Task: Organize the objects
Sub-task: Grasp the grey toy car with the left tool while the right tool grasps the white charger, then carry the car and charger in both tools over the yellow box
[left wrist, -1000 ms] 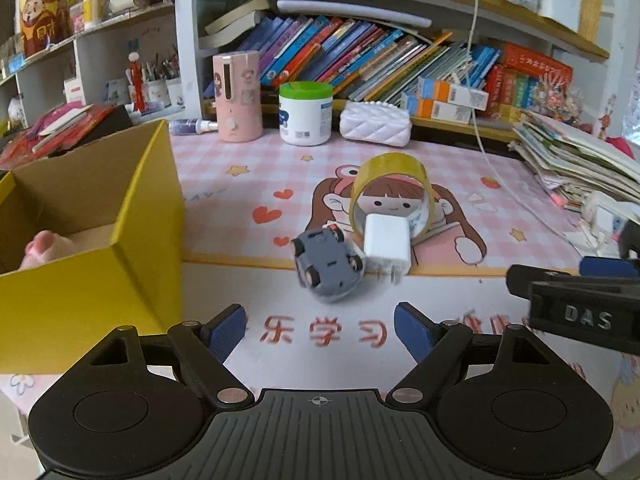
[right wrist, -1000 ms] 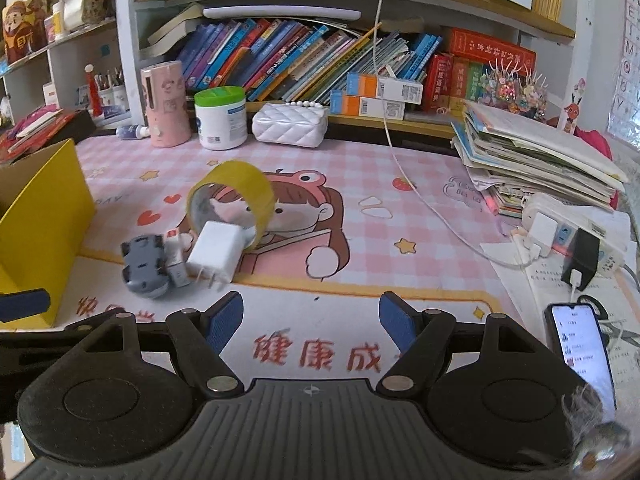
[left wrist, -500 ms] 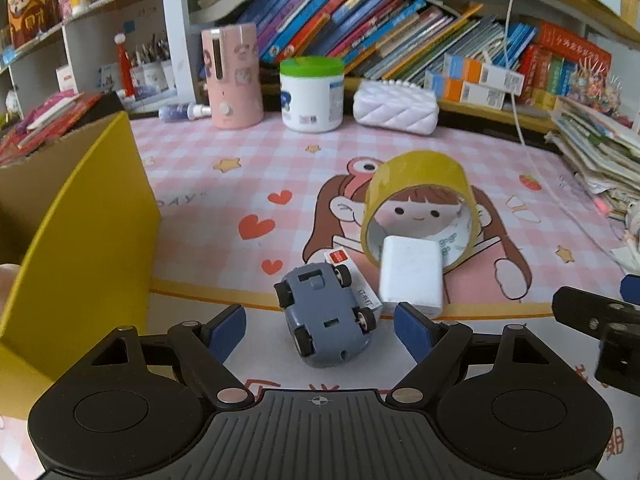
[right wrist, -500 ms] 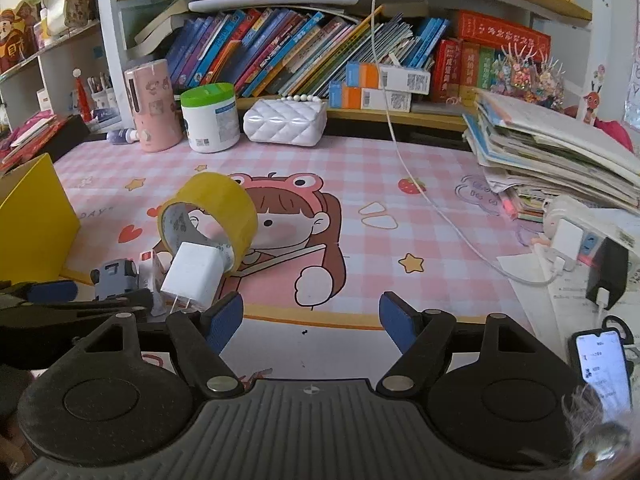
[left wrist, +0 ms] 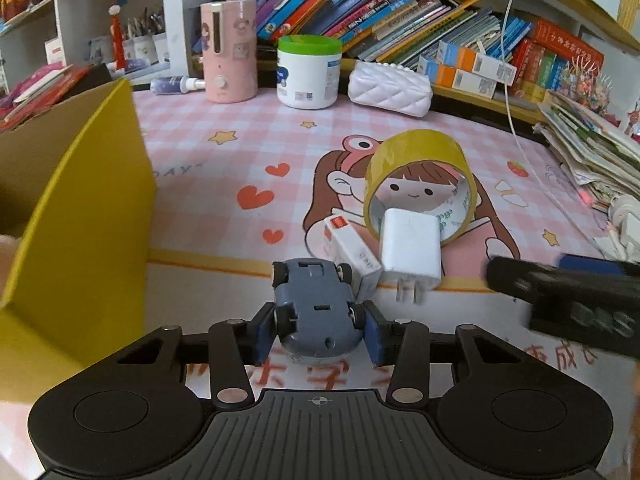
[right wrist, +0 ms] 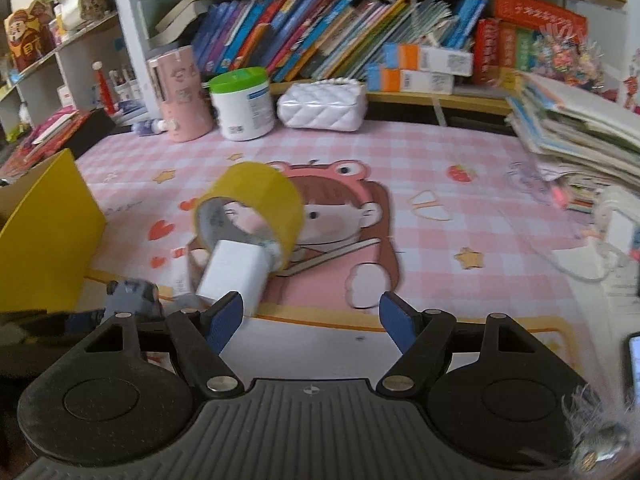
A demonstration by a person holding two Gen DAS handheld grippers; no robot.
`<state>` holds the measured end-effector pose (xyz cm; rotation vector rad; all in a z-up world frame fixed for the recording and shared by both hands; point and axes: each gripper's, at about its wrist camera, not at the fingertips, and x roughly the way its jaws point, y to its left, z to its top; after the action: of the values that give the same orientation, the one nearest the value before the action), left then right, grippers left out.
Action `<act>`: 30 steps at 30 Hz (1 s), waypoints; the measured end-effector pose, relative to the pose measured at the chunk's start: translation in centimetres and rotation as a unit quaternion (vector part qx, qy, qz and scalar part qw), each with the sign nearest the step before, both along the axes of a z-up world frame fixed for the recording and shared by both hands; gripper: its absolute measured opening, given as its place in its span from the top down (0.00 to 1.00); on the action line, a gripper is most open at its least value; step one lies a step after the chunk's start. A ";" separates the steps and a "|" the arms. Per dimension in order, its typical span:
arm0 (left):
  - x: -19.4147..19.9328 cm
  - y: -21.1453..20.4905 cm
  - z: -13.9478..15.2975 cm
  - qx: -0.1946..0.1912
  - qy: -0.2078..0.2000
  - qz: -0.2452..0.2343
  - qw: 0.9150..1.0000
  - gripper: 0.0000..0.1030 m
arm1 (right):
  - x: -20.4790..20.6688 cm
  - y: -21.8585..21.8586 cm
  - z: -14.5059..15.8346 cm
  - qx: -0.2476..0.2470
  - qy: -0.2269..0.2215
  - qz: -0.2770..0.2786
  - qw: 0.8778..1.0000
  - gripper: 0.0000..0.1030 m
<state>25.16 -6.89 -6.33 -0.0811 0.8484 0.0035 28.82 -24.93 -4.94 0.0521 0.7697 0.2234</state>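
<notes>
My left gripper [left wrist: 318, 334] is shut on a grey toy car [left wrist: 316, 304] that lies upside down on the mat. Just behind the car are a small white box with a red label [left wrist: 350, 250], a white charger plug [left wrist: 412, 248] and a yellow tape roll [left wrist: 420, 184] standing on edge. My right gripper [right wrist: 310, 318] is open and empty, with the charger [right wrist: 234, 276] and tape roll [right wrist: 250, 208] ahead to its left. The car also shows in the right wrist view [right wrist: 132, 298].
A yellow cardboard box [left wrist: 76, 240] stands open at the left. A pink cup [left wrist: 228, 50], a green-lidded jar [left wrist: 308, 72] and a white quilted pouch [left wrist: 390, 88] line the back. Stacked papers [right wrist: 576, 136] and a phone [right wrist: 634, 364] lie at the right.
My left gripper moved forward to the toy car and closed on it. My right gripper moved forward toward the charger and tape roll and stayed open.
</notes>
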 end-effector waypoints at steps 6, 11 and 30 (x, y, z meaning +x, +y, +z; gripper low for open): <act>-2.3 1.2 1.1 -0.002 -0.006 0.001 1.000 0.59 | 2.0 2.2 -0.9 0.026 0.026 0.011 0.999 0.41; -3.8 2.1 1.7 0.004 -0.014 0.005 1.000 0.59 | 3.8 3.7 -1.9 0.043 0.052 0.003 0.998 0.46; -6.6 2.9 2.5 -0.006 -0.043 0.002 0.999 0.59 | 3.1 5.4 -2.4 0.017 0.060 0.028 0.998 0.57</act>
<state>18.55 -3.97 -3.87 -0.0933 0.7618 -0.0020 31.87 -19.52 -7.39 0.0774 0.8872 0.2896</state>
